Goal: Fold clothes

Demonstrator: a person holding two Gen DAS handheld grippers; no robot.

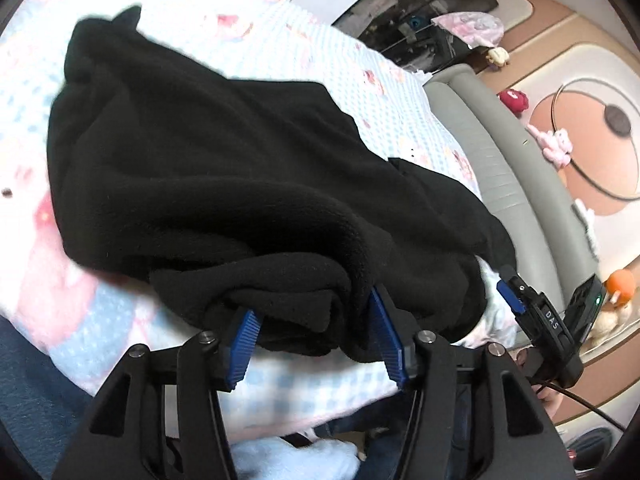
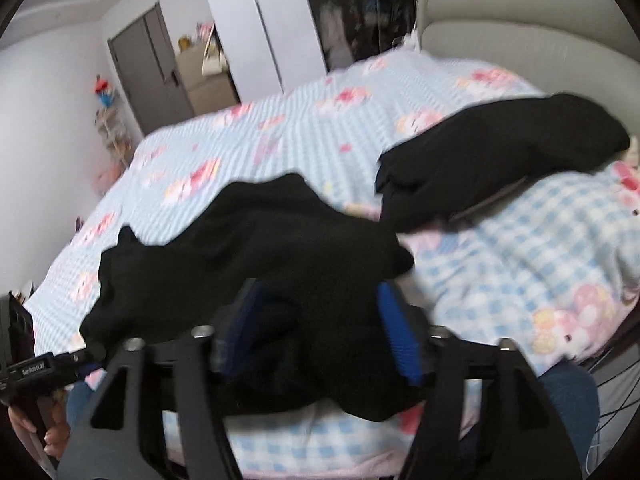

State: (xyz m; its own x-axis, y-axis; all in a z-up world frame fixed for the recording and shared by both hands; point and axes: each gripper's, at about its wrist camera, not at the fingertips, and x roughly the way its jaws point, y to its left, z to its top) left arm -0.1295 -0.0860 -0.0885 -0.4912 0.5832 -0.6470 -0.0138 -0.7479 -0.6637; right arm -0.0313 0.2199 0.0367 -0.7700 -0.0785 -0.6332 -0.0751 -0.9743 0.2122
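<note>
right now your left gripper (image 1: 316, 332) has its blue pads (image 1: 386, 340) spread apart, and a bunched edge of the black fleece garment (image 1: 224, 160) sits in the gap between them without either pad clearly pressing on it. beyond your fingertips the fleece spreads out in a loose heap over the blue-and-pink checked bedcover (image 1: 360, 108). off past your right finger the other gripper's blue tip shows, near the same near edge of the cloth.

your right gripper (image 2: 316, 332) is also parted, pads (image 2: 400, 340) standing wide, with a fold of the same black fleece (image 2: 260, 248) lying between them and drooping over the linkage towards you. whether the pads still touch the cloth you cannot tell, since the picture is blurred. ahead and to the right of those fingers a second black piece (image 2: 500, 152) lies on the bedcover (image 2: 260, 132), near the grey headboard (image 2: 532, 40), apart from the heap at your fingertips.
</note>
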